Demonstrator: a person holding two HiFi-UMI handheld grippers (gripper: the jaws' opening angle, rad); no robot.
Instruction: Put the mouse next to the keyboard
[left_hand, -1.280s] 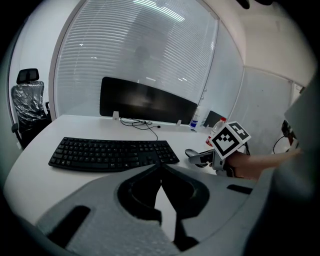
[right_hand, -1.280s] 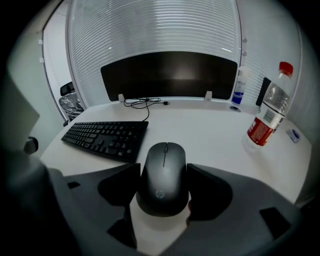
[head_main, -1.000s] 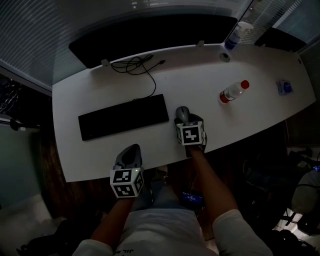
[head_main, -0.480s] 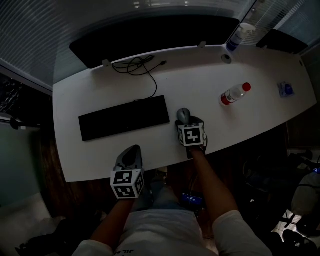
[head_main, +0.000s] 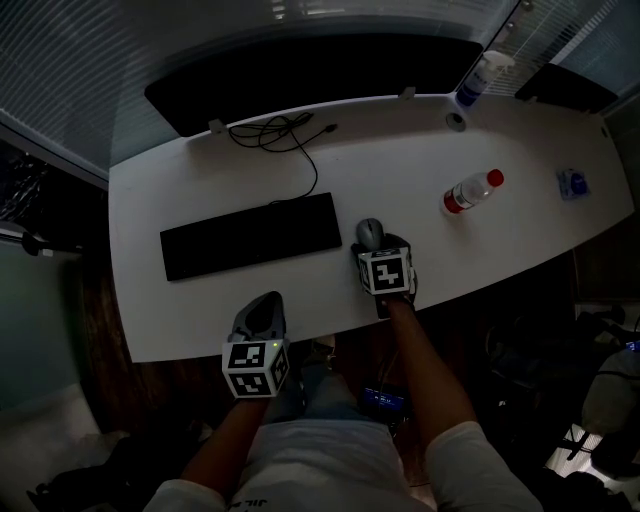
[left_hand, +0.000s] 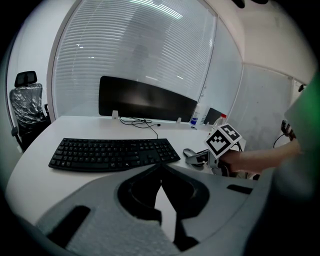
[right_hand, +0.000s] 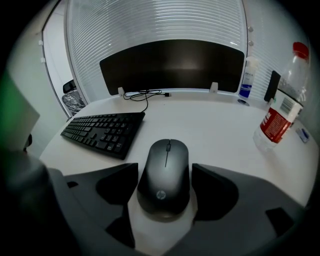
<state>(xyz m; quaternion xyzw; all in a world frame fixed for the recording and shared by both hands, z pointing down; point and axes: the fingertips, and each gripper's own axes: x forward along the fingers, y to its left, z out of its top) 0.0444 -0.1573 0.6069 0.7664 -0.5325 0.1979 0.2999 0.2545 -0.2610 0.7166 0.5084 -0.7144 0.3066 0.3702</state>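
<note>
- Dim office, white curved desk (head_main: 400, 160) with closed blinds (right_hand: 160, 25) behind it and a dark monitor (head_main: 310, 75) sitting at the back edge.
- Black keyboard (head_main: 252, 236) lies across the middle-left of the desk, and its cable (head_main: 280, 135) runs back to a loose coil near the monitor.
- Black mouse (head_main: 369, 233) sits flat on the desk just off the keyboard's right end. It's close to the keyboard but not touching, and its nose points toward the monitor.
- Right gripper (right_hand: 164, 172) is tilted down over the mouse, which sits right between its two jaws. The jaws have just been opening a bit. From the right gripper view there's a thin gap on each side, so the pads aren't squeezing it.
- Left gripper (left_hand: 160, 170) hangs over the front edge of the desk, below the keyboard and well away from the mouse. Its jaws are closed tip to tip with nothing in them.
- Off to the right there's a clear water bottle (head_main: 470, 190) with a red cap, which looks like it's lying on its side.
- Further back, a spray bottle (head_main: 480, 78) stands by the monitor's right end.
- Also a small blue thing (head_main: 572, 183) at the far right of the desk, too tiny to say what it is.
</note>
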